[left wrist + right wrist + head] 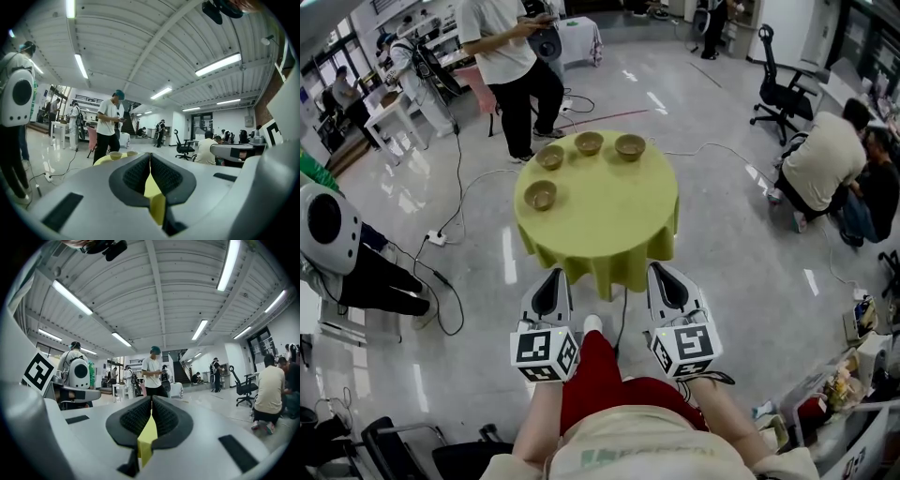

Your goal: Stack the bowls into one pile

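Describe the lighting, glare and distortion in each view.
Head view: even overhead light, white glare streaks on the glossy floor, the bowls sharp, the room's edges bowed. Left gripper view: heavy fisheye inside a black rim, with the ceiling tubes blown out. Right gripper view: the same fisheye and black rim, with the tubes equally overexposed.

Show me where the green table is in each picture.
Head view: table in the upper middle.
Left gripper view: table low centre, a green sliver seen past the jaws.
Right gripper view: table low centre, same sliver.
Shared landmark: person in white shirt beyond it.
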Motion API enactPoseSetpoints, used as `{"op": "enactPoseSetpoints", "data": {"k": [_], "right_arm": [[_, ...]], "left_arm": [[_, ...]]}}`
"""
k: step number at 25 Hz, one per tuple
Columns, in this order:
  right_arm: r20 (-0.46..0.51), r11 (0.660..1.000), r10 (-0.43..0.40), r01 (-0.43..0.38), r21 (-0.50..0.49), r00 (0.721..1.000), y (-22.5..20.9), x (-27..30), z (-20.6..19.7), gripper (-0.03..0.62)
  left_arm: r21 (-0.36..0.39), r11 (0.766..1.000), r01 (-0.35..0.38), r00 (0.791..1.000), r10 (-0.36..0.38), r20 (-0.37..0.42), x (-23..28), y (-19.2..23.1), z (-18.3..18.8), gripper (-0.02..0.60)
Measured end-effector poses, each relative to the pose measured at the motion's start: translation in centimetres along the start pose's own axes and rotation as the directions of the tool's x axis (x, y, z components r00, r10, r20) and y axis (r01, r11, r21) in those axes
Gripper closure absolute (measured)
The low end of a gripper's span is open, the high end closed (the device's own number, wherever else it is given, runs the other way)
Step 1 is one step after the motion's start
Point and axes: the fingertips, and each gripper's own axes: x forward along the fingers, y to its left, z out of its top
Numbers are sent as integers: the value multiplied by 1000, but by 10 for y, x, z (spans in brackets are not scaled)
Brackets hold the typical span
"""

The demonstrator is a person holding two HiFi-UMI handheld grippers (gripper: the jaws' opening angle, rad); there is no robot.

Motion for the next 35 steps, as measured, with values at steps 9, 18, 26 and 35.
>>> {"op": "enactPoseSetpoints", "data": {"k": [9, 18, 26, 35], "right_arm": [[-30, 1000, -22, 22, 12, 999, -12, 54, -8, 557], [-78, 1000, -10, 11, 3, 997, -3, 139, -12, 557], [-115, 1000, -12, 12, 4, 993, 9, 220, -13, 557], [-144, 1000, -19, 19, 4, 989, 31, 300, -13, 557]], "left_arm": [[-2, 1000, 11, 1000, -11, -18, 54, 32, -1, 557], [-21, 999, 26, 999, -27, -44, 116, 84, 7, 557], [-21, 999, 24, 997, -26, -78, 172, 144, 11, 557], [-33, 999, 9, 992, -13, -129, 218, 217, 9, 557]]}}
